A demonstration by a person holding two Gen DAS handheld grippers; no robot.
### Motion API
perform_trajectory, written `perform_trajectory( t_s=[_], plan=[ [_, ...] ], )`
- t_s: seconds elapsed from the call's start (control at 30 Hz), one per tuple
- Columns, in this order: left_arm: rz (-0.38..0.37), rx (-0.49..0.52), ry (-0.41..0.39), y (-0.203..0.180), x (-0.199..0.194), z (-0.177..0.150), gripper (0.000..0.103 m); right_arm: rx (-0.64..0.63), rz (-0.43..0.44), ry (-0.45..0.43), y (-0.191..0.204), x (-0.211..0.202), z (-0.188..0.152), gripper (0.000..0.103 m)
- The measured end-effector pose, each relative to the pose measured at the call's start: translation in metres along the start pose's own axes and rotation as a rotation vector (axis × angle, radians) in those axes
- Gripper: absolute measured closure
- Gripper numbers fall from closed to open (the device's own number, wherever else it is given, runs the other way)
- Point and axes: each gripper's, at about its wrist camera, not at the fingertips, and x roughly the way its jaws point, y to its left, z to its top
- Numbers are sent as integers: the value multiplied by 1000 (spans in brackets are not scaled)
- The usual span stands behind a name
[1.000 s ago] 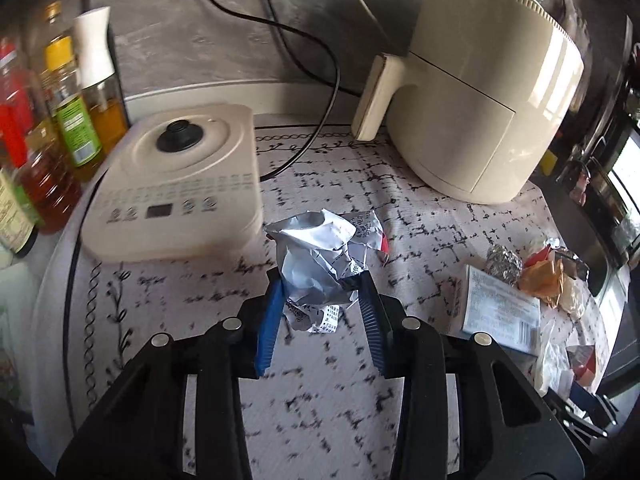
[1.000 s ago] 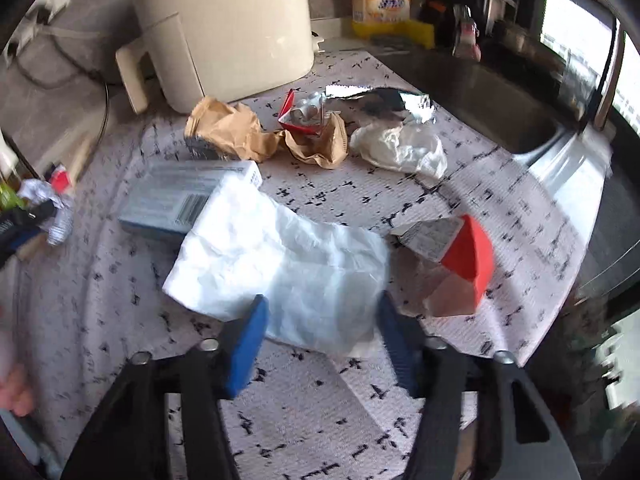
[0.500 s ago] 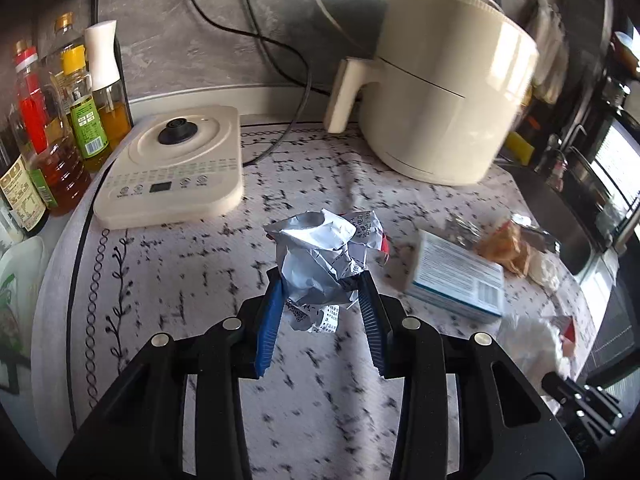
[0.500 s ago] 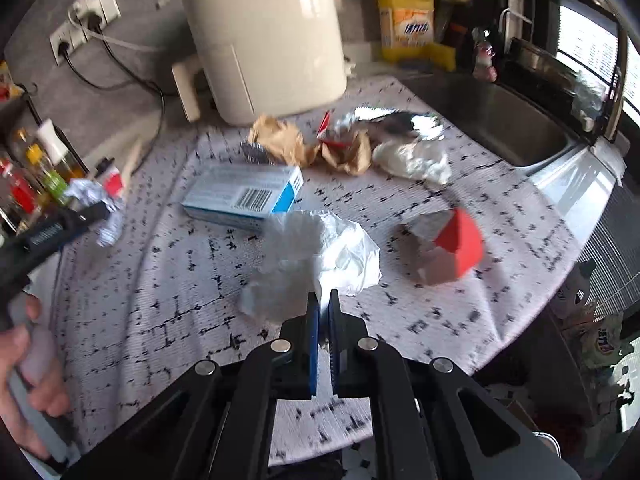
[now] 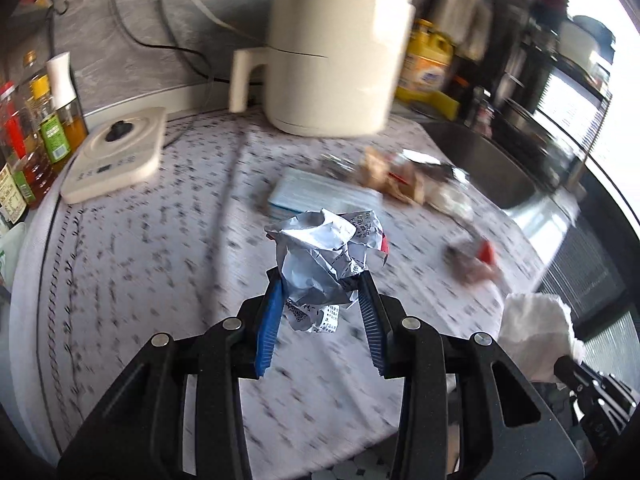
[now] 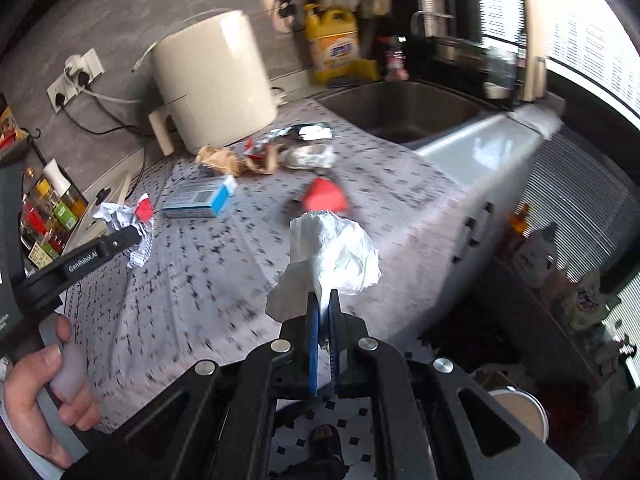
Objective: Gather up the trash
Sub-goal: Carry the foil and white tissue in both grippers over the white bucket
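Observation:
My left gripper [image 5: 320,284] is shut on a crumpled silver printed wrapper [image 5: 326,256] and holds it above the patterned counter [image 5: 160,264]. It also shows in the right wrist view [image 6: 124,220]. My right gripper [image 6: 324,300] is shut on a crumpled white tissue [image 6: 332,256], lifted off the counter near its front edge; the tissue also shows in the left wrist view [image 5: 536,332]. On the counter lie a blue-white box [image 6: 200,198], a red and brown carton piece [image 6: 324,196], brown paper [image 6: 218,158] and foil scraps [image 6: 308,132].
A cream air fryer [image 5: 332,60] stands at the back, a flat cream appliance [image 5: 116,156] and oil bottles [image 5: 44,120] at the left. A sink [image 6: 404,108] lies to the right, with a yellow detergent jug [image 6: 334,44] behind. A round container [image 6: 520,412] stands on the floor.
Both grippers have pulled back and risen from the counter with their trash. The right gripper closed on the tissue about a second ago and has lifted it off the counter.

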Motion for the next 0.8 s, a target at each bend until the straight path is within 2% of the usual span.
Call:
perform_trajectory(
  t_s=[0.43,0.8],
  plan=[
    [-95,141,39,-106,-33,-60,65,129,-84,-35,-98,-69,-48,98],
    [-158,224,99,-175,-42,-116,65,218,-156,-4,-166,-96,-97,98]
  ],
)
